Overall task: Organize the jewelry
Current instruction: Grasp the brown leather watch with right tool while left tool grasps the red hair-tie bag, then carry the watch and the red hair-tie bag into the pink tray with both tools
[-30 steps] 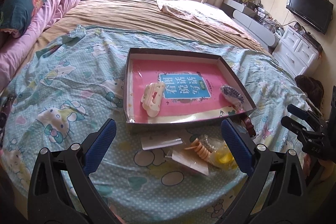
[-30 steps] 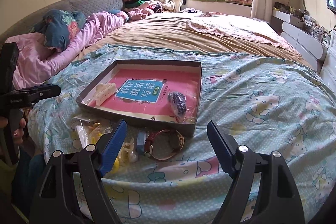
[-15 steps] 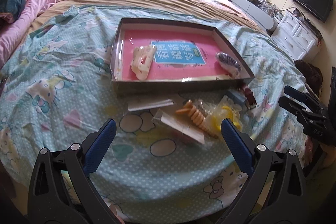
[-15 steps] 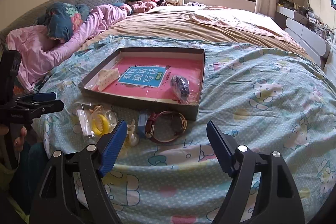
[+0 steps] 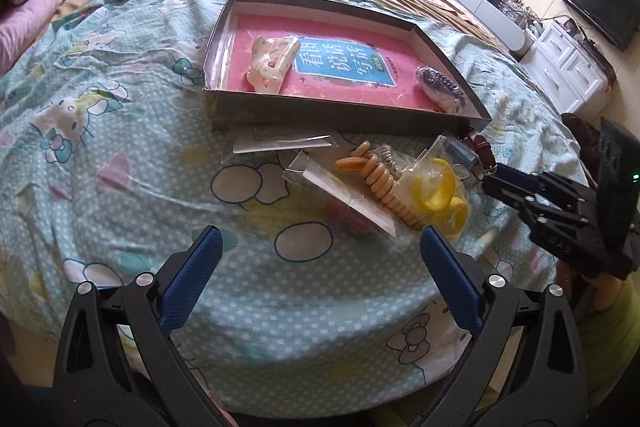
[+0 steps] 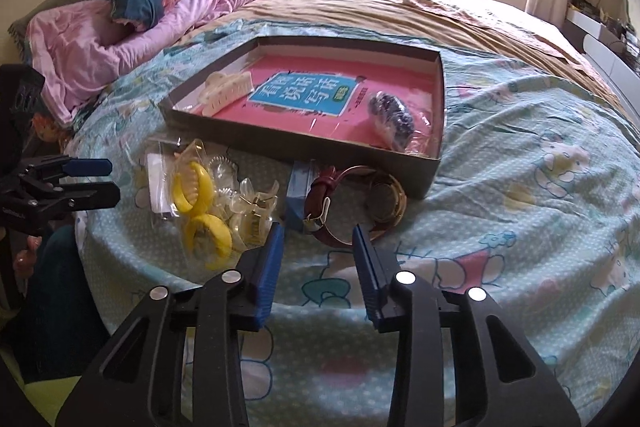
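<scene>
A shallow grey box [image 5: 340, 115] lies on the bed with a pink book in it, a cream hair claw [image 5: 272, 63] and a bagged dark beaded piece [image 5: 440, 91]. In front of the box lie an orange spiral hair tie [image 5: 380, 183], bagged yellow clips [image 5: 440, 191], clear clips [image 6: 252, 203] and a brown-strap watch [image 6: 360, 199]. My left gripper [image 5: 320, 243] stands wide open over bare sheet, just short of the pile. My right gripper [image 6: 318, 233] is closing its jaws, with the watch strap's near loop at its tips; the pads do not press on it.
A small blue box [image 6: 298, 195] lies beside the watch, and white cards in plastic sleeves [image 5: 280, 143] lie by the box's front wall. The bed's rounded edge drops away just below both grippers. A pink blanket [image 6: 100, 51] lies at the far left, white drawers [image 5: 568, 75] at the right.
Both grippers have sunk toward the bed and the pile of accessories looks nearer. The right jaws have narrowed from wide apart to a small gap. The left jaws stay wide.
</scene>
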